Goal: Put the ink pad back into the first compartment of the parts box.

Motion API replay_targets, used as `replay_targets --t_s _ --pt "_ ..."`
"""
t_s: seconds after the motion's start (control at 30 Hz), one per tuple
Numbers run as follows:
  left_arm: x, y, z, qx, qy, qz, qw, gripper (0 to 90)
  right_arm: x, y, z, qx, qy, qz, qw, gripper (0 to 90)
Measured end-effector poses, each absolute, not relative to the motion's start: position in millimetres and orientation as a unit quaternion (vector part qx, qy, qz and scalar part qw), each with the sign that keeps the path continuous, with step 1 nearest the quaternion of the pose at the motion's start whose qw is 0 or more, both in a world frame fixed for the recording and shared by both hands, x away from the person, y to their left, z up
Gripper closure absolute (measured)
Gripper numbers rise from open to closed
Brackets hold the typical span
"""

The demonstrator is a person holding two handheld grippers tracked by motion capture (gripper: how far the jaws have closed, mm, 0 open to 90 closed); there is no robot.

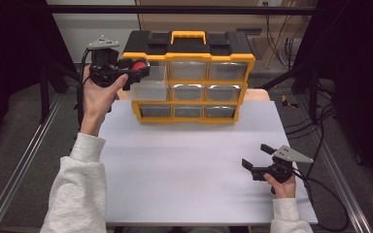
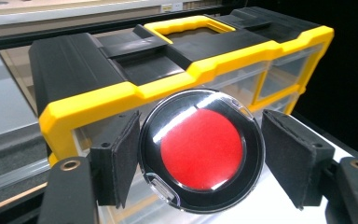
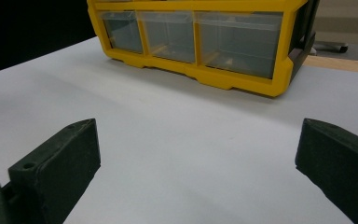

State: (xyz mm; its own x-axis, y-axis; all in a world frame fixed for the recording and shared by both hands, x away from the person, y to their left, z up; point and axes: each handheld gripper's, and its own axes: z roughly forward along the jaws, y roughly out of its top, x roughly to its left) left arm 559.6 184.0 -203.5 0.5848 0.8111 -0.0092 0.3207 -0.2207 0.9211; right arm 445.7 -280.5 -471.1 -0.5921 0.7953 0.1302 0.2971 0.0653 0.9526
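yellow-and-black drawer organiser (image 1: 189,77) is sitting at the far edge of the white worktop (image 1: 184,165), three rows of clear drawers facing the person, yellow carry handle (image 1: 188,35) on top. the top-left drawer (image 1: 149,82) is standing pulled out toward the person. dark cables are lying on the floor to the right of the worktop.

left gripper (image 1: 135,68) is being held up at the organiser's top-left corner, just over the pulled-out drawer, and is clenching a round black case with a red disc (image 2: 201,150) under a clear lid. in the left gripper view the case is sitting between the two pads (image 2: 121,156), face toward the camera, with the organiser's yellow rim right behind it.

right gripper (image 1: 258,156) is resting low over the near-right part of the worktop, well apart from the organiser, released: its jaws are standing wide with bare white worktop between them in the right gripper view.
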Motion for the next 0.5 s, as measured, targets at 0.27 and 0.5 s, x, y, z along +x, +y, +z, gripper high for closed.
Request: replay_targets --t_s 0.27,0.5 --pt "570 180 -206 0.739 0.388 0.257 0.487 29.7 446 -281 -471 0.392 0.695 0.559 0.223 0.4" --pt "580 180 -214 0.741 0.397 0.259 0.475 29.7 445 -281 -471 0.393 0.694 0.561 0.223 0.4"
